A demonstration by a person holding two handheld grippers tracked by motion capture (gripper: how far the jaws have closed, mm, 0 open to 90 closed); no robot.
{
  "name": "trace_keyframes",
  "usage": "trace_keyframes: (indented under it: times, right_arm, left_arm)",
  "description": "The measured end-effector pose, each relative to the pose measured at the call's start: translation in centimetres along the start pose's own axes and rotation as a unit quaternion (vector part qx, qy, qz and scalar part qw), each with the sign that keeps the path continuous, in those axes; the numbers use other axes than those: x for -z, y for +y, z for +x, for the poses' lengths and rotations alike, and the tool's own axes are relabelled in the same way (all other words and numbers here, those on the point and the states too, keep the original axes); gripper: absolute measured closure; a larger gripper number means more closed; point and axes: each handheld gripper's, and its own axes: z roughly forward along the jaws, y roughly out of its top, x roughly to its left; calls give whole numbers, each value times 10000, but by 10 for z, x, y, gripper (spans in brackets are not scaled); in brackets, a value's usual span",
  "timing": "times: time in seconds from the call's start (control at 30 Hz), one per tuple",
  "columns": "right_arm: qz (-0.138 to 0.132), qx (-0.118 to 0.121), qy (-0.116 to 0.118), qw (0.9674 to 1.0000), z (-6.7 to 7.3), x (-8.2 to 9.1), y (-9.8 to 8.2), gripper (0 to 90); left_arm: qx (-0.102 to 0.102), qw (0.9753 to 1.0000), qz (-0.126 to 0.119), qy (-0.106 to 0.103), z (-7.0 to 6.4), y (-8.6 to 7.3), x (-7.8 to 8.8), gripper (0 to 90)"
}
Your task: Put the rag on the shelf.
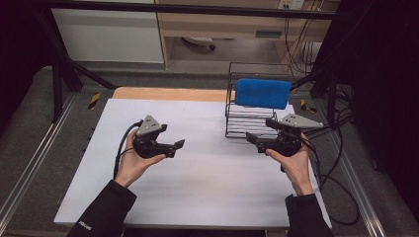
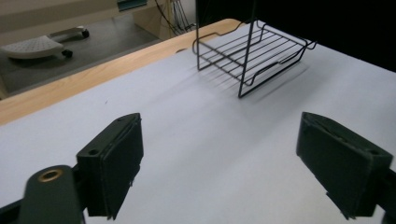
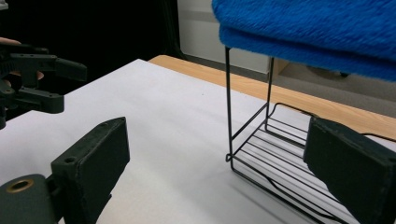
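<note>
A black wire rack point(image 1: 247, 123) stands at the back right of the white table point(image 1: 197, 187). A folded blue towel point(image 1: 262, 93) lies on its top tier. My left gripper point(image 1: 176, 148) is held above the middle left of the table, pointing right, jaws open and empty. My right gripper point(image 1: 258, 132) hovers just in front of the rack, pointing left, also open and empty. In the left gripper view the rack point(image 2: 252, 51) sits ahead beyond the open gripper point(image 2: 229, 163). In the right gripper view the towel point(image 3: 308, 28) hangs overhead, the rack point(image 3: 271, 154) stands close, and the left gripper point(image 3: 32, 74) shows at far left.
A wooden strip point(image 1: 168, 94) runs along the table's far edge. Black frame bars point(image 1: 64, 74) and cables point(image 1: 336, 148) flank the table. A cabinet point(image 1: 108, 34) and shelving stand behind on the floor.
</note>
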Motion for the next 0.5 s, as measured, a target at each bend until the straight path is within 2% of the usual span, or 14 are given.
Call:
trace_keyframes:
  times: [0.07, 0.23, 0.5]
  right_arm:
    - [60, -34, 76, 9999, 2, -2, -5, 56]
    - [278, -113, 180, 9994, 4, -9, -25, 22]
    - [653, -275, 255, 9972, 3, -15, -65, 7]
  left_arm:
    - [-20, 9999, 51, 106, 4, -13, 8, 125]
    - [109, 9996, 112, 216, 11, -40, 22, 92]
    - [256, 9989, 340, 216, 19, -79, 34, 83]
